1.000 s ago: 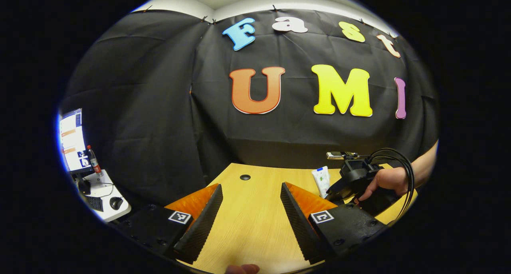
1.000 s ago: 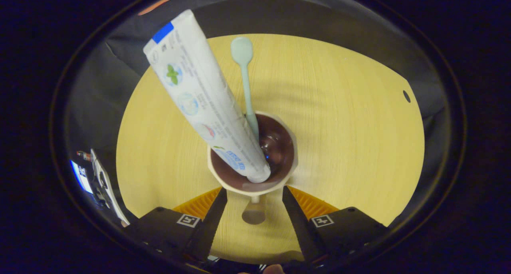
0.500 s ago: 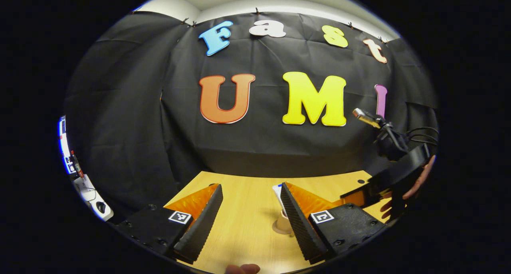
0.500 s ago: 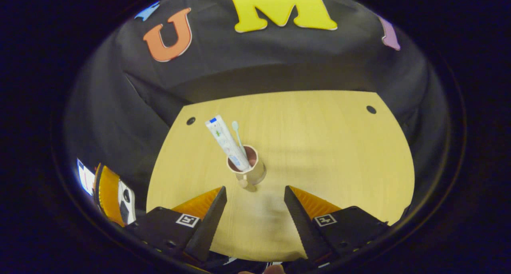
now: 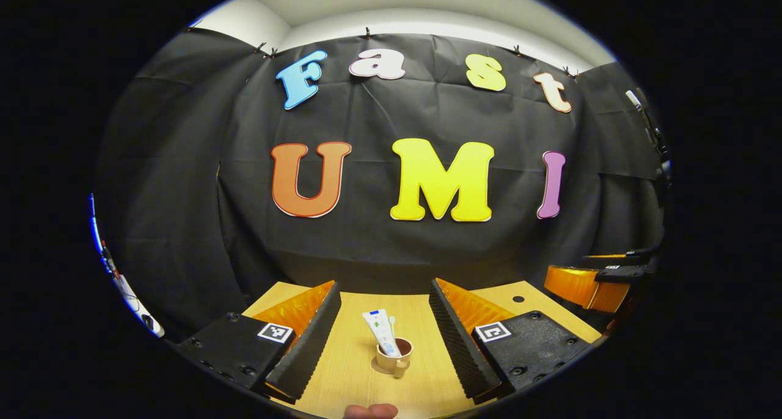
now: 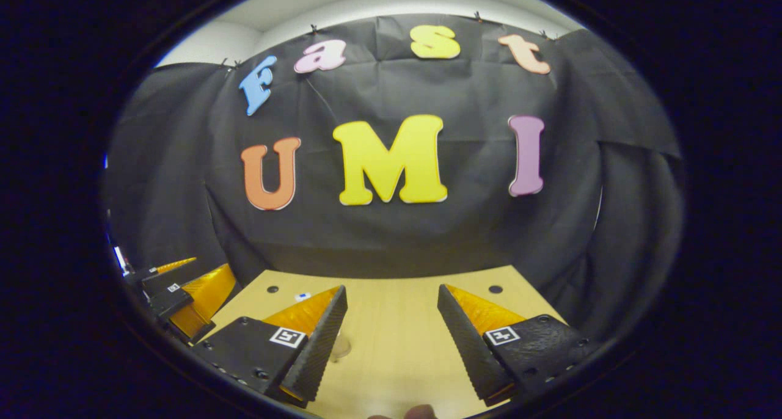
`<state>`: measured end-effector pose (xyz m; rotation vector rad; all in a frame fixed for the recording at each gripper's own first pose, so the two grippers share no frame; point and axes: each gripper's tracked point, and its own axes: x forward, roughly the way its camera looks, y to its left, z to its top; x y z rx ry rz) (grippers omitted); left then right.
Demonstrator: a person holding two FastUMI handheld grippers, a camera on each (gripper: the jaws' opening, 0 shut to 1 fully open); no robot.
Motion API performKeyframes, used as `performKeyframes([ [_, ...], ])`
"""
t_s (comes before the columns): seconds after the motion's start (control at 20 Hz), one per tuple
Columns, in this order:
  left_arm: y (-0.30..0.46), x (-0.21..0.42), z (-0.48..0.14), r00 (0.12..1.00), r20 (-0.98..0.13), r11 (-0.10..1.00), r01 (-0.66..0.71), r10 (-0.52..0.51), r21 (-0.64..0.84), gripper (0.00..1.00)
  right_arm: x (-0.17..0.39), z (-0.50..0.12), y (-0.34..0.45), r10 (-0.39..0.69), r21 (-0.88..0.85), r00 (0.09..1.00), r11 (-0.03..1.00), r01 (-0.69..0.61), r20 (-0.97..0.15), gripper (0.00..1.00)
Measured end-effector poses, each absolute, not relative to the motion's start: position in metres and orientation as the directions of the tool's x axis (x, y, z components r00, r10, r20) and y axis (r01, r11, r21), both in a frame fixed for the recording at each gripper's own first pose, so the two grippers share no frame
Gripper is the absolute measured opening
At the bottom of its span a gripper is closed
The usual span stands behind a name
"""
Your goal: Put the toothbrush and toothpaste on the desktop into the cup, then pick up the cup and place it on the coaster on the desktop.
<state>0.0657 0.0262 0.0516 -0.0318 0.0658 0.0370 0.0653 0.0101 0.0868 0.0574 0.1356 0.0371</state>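
Now the cup point(image 5: 393, 356), toothpaste point(image 5: 380, 332) and toothbrush point(image 5: 393, 328) inside, is seen upright on the desk point(image 5: 360, 376); both grippers' fingers point(image 5: 305, 342) are spread, nothing gripped.

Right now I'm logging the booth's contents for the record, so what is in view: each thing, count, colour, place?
cup: 1, beige outside and brown inside, on the desktop between the left gripper's fingers in the left gripper view.
toothpaste: 1, white tube, standing tilted in the cup.
toothbrush: 1, pale green, in the cup beside the tube.
desktop: 1, light wood, with small dark holes near its far edge.
left gripper: 1, black with orange, open.
right gripper: 1, black with orange, open over bare wood.
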Motion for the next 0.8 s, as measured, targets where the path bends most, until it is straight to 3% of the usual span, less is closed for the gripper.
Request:
performKeyframes([
  [0.05,0.020,0.063,0.054,0.998,-0.062,0.999,-0.033,0.032,-0.027,0.92,0.063,0.092,0.005,0.031,0.045,0.994,0.999,-0.026,-0.105,0.87],
  [0.1,0.015,0.060,0.057,0.998,-0.054,0.999,-0.031,0.030,-0.023,0.92,0.061,0.093,0.002,0.027,0.041,0.996,0.999,-0.024,-0.085,0.91],
  [0.2,0.009,0.056,0.063,0.999,-0.042,0.999,-0.035,0.034,-0.021,0.92,0.060,0.093,-0.007,0.016,0.037,0.998,0.999,-0.013,-0.064,0.87],
  [0.65,0.006,0.052,0.065,0.996,-0.043,0.997,-0.073,0.072,-0.019,0.93,0.060,0.100,-0.007,0.056,0.038,0.998,0.998,-0.055,-0.035,0.94],
  [0.8,0.008,0.051,0.066,0.996,-0.042,0.996,-0.083,0.082,-0.024,0.92,0.060,0.102,-0.005,0.065,0.022,0.998,0.998,-0.064,-0.025,0.91],
])
